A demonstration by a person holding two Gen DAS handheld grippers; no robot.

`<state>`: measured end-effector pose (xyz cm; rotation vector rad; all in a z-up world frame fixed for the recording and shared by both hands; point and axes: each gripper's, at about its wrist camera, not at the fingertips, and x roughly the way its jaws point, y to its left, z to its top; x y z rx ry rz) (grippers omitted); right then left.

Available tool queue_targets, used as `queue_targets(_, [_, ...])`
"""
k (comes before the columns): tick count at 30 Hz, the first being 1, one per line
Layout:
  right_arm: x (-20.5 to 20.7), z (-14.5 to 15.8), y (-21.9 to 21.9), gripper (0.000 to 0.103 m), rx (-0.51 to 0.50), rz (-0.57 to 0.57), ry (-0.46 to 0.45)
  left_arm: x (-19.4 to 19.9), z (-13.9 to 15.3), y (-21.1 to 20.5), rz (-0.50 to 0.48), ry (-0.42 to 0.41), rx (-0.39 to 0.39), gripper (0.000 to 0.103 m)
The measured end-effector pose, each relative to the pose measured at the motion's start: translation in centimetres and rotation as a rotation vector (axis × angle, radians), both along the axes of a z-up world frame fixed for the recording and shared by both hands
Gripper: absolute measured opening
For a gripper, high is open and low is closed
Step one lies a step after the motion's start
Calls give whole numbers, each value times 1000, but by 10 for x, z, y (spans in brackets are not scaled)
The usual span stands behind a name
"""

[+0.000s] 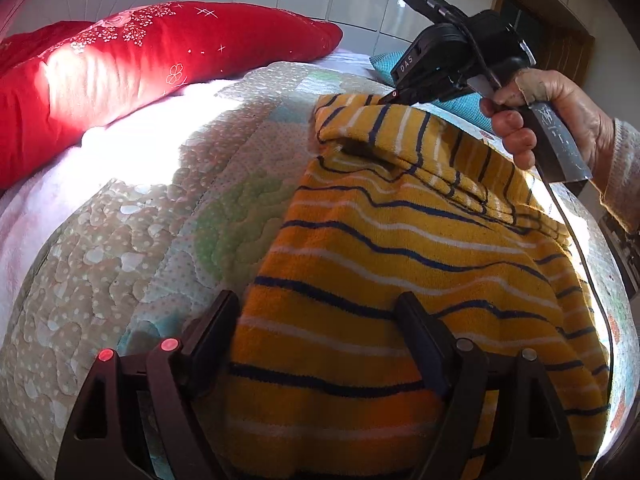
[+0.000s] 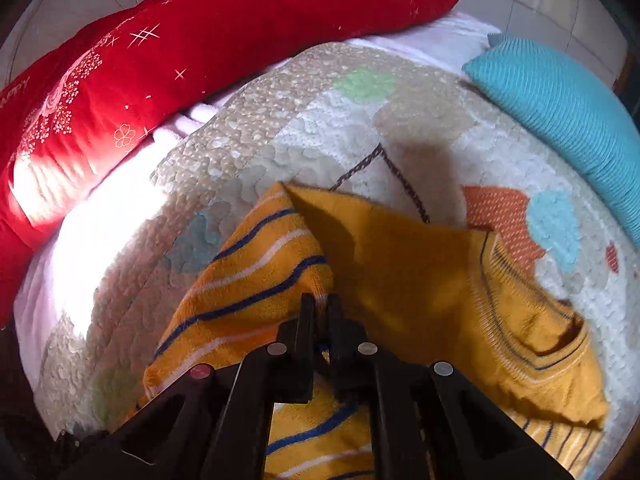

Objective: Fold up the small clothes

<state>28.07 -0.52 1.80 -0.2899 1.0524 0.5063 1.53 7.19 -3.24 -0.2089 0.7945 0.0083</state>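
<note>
Your left gripper (image 1: 320, 344) had its fingers spread wide, hovering low over the near part of the yellow striped sweater (image 1: 380, 248) without gripping any cloth. The sweater lay on the quilted bedspread (image 1: 132, 248), toward the bed's right side, its navy and white stripes running across the body.

Your right gripper (image 2: 320, 308) had its fingers pressed together on a fold of the sweater (image 2: 256, 280), pinching the cloth between the pads. In the left wrist view that same gripper (image 1: 390, 97) sat at the sweater's far edge, with your right hand (image 1: 560, 116) wrapped around the handle. A flap was turned over there, showing the plain yellow inside (image 2: 384, 256), and the ribbed neckline (image 2: 532, 320) lay to the right of your right gripper.

A red embroidered pillow (image 1: 152, 60) rested along the far left edge of the bed, and a teal knitted cushion (image 2: 568, 120) lay at the far right edge.
</note>
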Motion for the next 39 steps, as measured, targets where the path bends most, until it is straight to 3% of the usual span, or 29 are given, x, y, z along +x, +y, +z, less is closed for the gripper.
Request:
queue_targets(4, [15,11,24,7,-156,-12,-166,0,0,-3,2,6,19,80])
queue_targets(8, [28,-14,43,10,-225,-4,-104,0,0,-3,1,8,20,80])
queue_targets(10, [20,-9,39,18,-179,3,-103,-1,0,-2,0,8,18,80])
queue_targets(11, [14,-1,31,32,-140,-2,-105,-1,0,-2,0,8,18,80])
queue_targets(12, [8,9,20,40,-105,-14,-113,-1,0,-1,0,9,18,80])
queue_targets(15, [-13,42,-34,46,-26,-82,-141,-2,0,-1,-2,8,12,80])
queue_targets(18, [-37,66,-117,54,36,-201,-141,-1,0,0,-2,7,11,80])
queue_targets(24, [-88,60,-280,55,89,-490,-96,1,0,-1,-3,13,23,80])
queue_targets(28, [-110,28,-325,55,220,-564,-3,4,0,-1,-4,19,31,80])
queue_targets(32, [-111,-1,-318,53,313,-547,30,6,0,-4,-4,27,53,81])
queue_targets(34, [-108,-9,-303,11,341,-493,69,6,-1,-5,-5,29,58,81])
queue_targets(35, [-105,-8,-292,7,306,-461,80,6,-1,-5,-5,29,58,81])
queue_targets(39, [-111,28,-285,7,209,-450,-70,7,-1,-6,-4,31,61,81])
